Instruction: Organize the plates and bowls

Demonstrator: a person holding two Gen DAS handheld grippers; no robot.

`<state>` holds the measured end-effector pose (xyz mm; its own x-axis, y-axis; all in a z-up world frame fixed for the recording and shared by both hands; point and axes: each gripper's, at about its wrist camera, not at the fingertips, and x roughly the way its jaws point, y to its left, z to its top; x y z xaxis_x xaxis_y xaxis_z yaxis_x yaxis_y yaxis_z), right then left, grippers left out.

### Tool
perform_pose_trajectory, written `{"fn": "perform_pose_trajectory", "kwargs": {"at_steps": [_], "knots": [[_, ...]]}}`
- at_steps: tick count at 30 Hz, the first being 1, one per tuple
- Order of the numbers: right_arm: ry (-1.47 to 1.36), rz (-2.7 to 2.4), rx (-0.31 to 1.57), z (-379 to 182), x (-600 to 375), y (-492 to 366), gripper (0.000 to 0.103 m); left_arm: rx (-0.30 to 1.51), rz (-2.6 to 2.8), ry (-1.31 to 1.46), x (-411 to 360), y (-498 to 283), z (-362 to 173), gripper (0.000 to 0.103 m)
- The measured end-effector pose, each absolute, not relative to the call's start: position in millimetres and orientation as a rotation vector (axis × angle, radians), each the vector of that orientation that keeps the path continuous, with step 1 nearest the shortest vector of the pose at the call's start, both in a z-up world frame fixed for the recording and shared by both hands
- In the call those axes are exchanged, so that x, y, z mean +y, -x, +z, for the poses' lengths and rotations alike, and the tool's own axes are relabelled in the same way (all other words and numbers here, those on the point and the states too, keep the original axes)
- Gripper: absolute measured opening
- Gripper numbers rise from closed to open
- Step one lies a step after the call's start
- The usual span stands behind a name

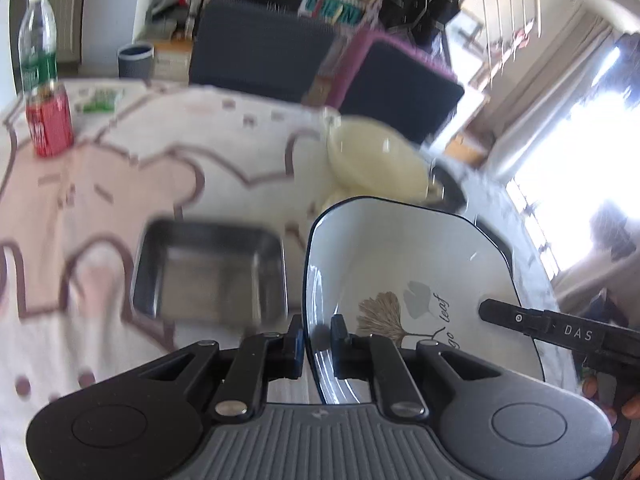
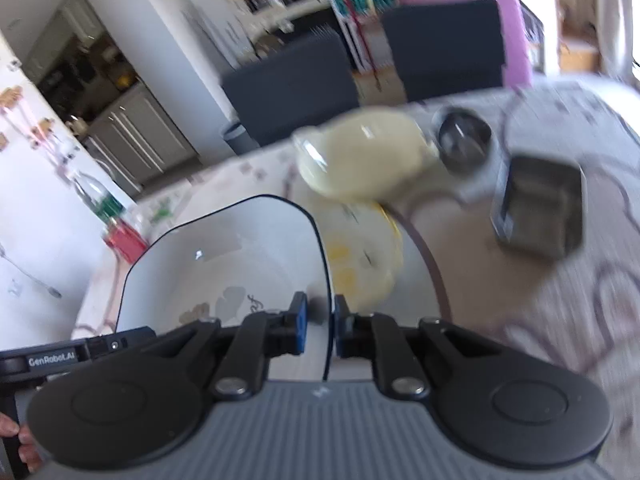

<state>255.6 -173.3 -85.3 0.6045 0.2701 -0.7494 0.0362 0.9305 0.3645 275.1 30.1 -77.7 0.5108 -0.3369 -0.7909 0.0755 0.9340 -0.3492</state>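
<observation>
A white square plate (image 1: 408,264) with a dark rim and a ginkgo-leaf print hangs above the table, held from both sides. My left gripper (image 1: 318,340) is shut on its left rim. My right gripper (image 2: 320,328) is shut on the opposite rim of the same plate (image 2: 224,264). The right gripper's finger (image 1: 516,318) shows at the plate's far side in the left wrist view. Beyond the plate sit a cream bowl (image 1: 372,156), a yellow-patterned plate (image 2: 360,256), a small steel bowl (image 2: 464,136) and a square steel tray (image 1: 210,268).
A red can (image 1: 50,124), a water bottle (image 1: 38,40) and a green packet (image 1: 100,100) stand at the table's far left. Two dark chairs (image 1: 260,48) sit behind the patterned tablecloth (image 1: 120,184). A person's fingers (image 2: 16,436) grip the left gripper's handle.
</observation>
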Motion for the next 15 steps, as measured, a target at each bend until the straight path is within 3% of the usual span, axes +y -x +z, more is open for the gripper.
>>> {"fn": "perform_pose_trajectory", "kwargs": {"at_steps": [15], "knots": [[-0.317, 0.052, 1.218, -177, -160, -260, 0.018, 1.256, -0.162, 0.355, 31, -268, -160, 0.015]]}}
